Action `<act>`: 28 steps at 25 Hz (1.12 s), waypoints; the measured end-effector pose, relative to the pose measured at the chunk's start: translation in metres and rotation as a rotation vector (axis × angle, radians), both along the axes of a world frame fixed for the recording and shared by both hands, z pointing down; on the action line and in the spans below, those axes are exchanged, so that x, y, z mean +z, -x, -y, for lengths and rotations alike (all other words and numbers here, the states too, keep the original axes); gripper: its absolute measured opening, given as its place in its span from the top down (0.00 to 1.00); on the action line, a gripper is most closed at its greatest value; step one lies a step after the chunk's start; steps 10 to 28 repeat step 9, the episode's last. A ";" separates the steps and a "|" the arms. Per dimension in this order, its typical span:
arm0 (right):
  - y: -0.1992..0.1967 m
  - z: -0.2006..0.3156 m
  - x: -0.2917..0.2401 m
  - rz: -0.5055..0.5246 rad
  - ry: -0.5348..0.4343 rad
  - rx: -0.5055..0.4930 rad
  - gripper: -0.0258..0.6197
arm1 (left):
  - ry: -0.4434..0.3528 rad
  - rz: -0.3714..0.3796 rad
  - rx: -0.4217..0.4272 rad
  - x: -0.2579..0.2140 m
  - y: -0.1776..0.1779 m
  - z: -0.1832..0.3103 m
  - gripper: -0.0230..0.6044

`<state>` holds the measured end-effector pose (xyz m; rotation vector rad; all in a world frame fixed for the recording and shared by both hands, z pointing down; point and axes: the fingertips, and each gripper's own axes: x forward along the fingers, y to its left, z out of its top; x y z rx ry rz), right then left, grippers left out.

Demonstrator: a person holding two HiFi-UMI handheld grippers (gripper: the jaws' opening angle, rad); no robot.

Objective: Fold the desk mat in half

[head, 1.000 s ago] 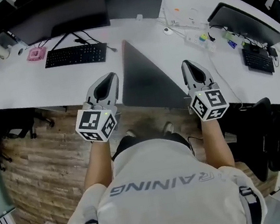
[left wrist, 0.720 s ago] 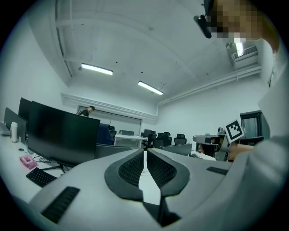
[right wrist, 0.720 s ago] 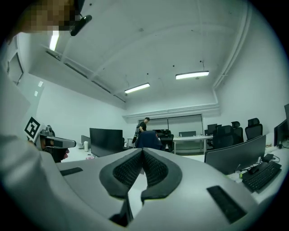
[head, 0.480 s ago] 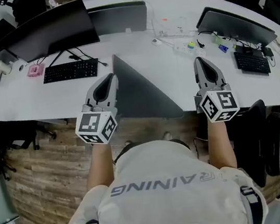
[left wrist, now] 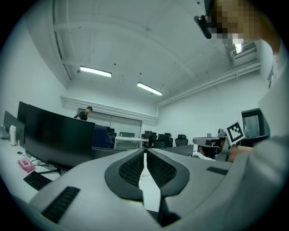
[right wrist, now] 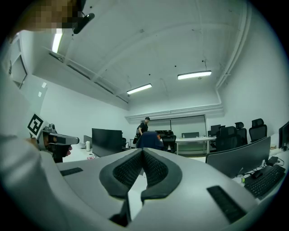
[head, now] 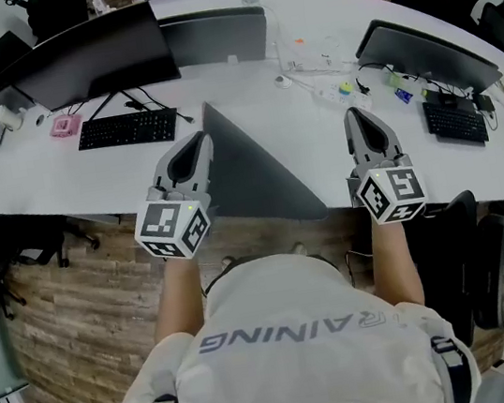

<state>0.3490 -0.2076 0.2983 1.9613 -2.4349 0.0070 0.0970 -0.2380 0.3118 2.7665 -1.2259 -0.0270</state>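
The dark grey desk mat (head: pixel 252 172) lies on the white desk (head: pixel 57 165) and shows as a triangle whose tip points away from me. My left gripper (head: pixel 197 140) hovers over the mat's left edge, jaws shut with nothing between them. In the left gripper view its pads (left wrist: pixel 145 152) meet at the tip. My right gripper (head: pixel 355 115) hangs over bare desk to the right of the mat, also shut and empty. The right gripper view shows the right gripper (right wrist: pixel 142 152) with its pads closed together. Both grippers point level across the room.
Two dark monitors (head: pixel 95 50) and a black keyboard (head: pixel 127 128) stand behind the mat at the left, with a pink object (head: pixel 67 126) beside them. Cables and small items (head: pixel 326 70), another monitor (head: pixel 423 50) and keyboard (head: pixel 455 116) lie right. Office chairs (head: pixel 488 253) stand nearby.
The right gripper has drifted a little to the right, away from the mat's right edge. The left gripper keeps its place by the mat. The head view has tipped slightly.
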 end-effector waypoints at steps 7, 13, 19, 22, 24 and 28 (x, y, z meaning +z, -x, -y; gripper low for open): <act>0.000 0.000 0.005 0.007 0.009 -0.013 0.92 | -0.002 0.005 0.005 0.001 -0.004 -0.003 0.89; 0.000 0.000 0.006 0.011 0.012 -0.015 0.92 | -0.001 0.005 0.007 0.001 -0.004 -0.003 0.89; 0.000 0.000 0.006 0.011 0.012 -0.015 0.92 | -0.001 0.005 0.007 0.001 -0.004 -0.003 0.89; 0.000 0.000 0.006 0.011 0.012 -0.015 0.92 | -0.001 0.005 0.007 0.001 -0.004 -0.003 0.89; 0.000 0.000 0.006 0.011 0.012 -0.015 0.92 | -0.001 0.005 0.007 0.001 -0.004 -0.003 0.89; 0.000 0.000 0.006 0.011 0.012 -0.015 0.92 | -0.001 0.005 0.007 0.001 -0.004 -0.003 0.89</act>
